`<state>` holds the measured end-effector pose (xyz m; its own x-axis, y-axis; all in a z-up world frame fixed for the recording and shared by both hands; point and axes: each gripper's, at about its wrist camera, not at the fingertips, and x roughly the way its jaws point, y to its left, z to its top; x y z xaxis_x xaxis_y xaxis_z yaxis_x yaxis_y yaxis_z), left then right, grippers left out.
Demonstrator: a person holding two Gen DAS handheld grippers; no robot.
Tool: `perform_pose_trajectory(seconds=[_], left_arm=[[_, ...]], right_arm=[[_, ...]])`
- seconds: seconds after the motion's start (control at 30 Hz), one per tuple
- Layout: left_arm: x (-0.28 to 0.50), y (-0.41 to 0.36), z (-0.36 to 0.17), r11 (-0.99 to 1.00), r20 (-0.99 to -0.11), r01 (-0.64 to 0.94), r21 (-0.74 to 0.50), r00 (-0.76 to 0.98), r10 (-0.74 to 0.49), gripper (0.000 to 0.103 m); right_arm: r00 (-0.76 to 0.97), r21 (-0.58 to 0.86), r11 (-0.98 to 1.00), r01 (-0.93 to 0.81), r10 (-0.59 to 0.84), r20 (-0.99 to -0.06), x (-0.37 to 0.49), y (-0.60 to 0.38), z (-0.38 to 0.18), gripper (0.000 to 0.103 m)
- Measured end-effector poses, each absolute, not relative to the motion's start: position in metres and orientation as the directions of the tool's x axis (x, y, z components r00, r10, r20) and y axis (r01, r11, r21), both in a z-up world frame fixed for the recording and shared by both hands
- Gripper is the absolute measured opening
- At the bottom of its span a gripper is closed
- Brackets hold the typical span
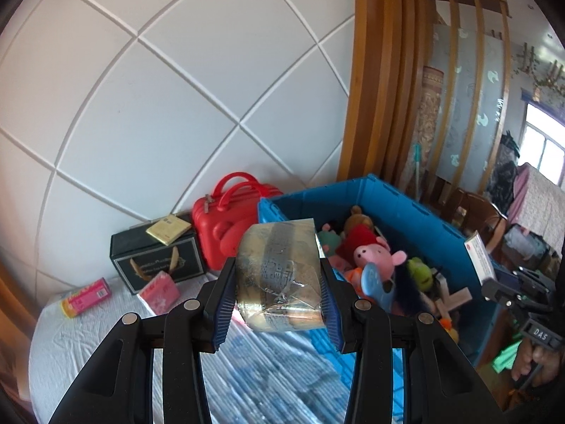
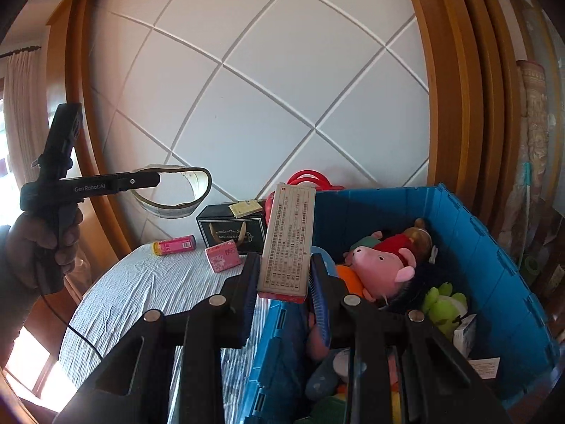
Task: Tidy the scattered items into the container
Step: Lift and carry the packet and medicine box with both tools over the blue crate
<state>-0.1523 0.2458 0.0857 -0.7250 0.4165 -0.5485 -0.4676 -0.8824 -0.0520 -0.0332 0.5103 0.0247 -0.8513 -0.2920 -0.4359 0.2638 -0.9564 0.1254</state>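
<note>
My left gripper (image 1: pixel 279 296) is shut on a roll of clear packing tape (image 1: pixel 279 275), held in the air beside the near left wall of the blue crate (image 1: pixel 399 201). The tape roll (image 2: pixel 173 190) and left gripper (image 2: pixel 141 181) also show high at the left in the right wrist view. My right gripper (image 2: pixel 282 282) is shut on a flat printed box (image 2: pixel 287 240), held upright over the left rim of the blue crate (image 2: pixel 501 265). The crate holds plush toys, among them a pink pig (image 2: pixel 378 265).
On the white cloth (image 2: pixel 148 282) lie a pink and yellow tube (image 2: pixel 173 245), a pink packet (image 2: pixel 222 257), a black gift box (image 2: pixel 231 231) with a yellow pad on top, and a red case (image 1: pixel 226 226). A white panelled wall stands behind. Wooden framing is at the right.
</note>
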Motion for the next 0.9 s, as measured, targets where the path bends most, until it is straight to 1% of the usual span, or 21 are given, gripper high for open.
perform_pose_trajectory(seconds=[0.53,0.9], left_arm=[[-0.232,0.360,0.070,-0.821,-0.581,-0.570,-0.030,-0.658,0.479,0.042],[-0.293,0.432,0.067,-0.783,-0.595,-0.622,-0.011,-0.625,0.505,0.042]], right_arm=[[-0.849,0.139,-0.984,0.108,-0.164,-0.503,-0.044,0.591,0.000,0.028],[-0.837,0.137,-0.990,0.027,-0.097,-0.539,-0.054,0.623,-0.011,0.028]])
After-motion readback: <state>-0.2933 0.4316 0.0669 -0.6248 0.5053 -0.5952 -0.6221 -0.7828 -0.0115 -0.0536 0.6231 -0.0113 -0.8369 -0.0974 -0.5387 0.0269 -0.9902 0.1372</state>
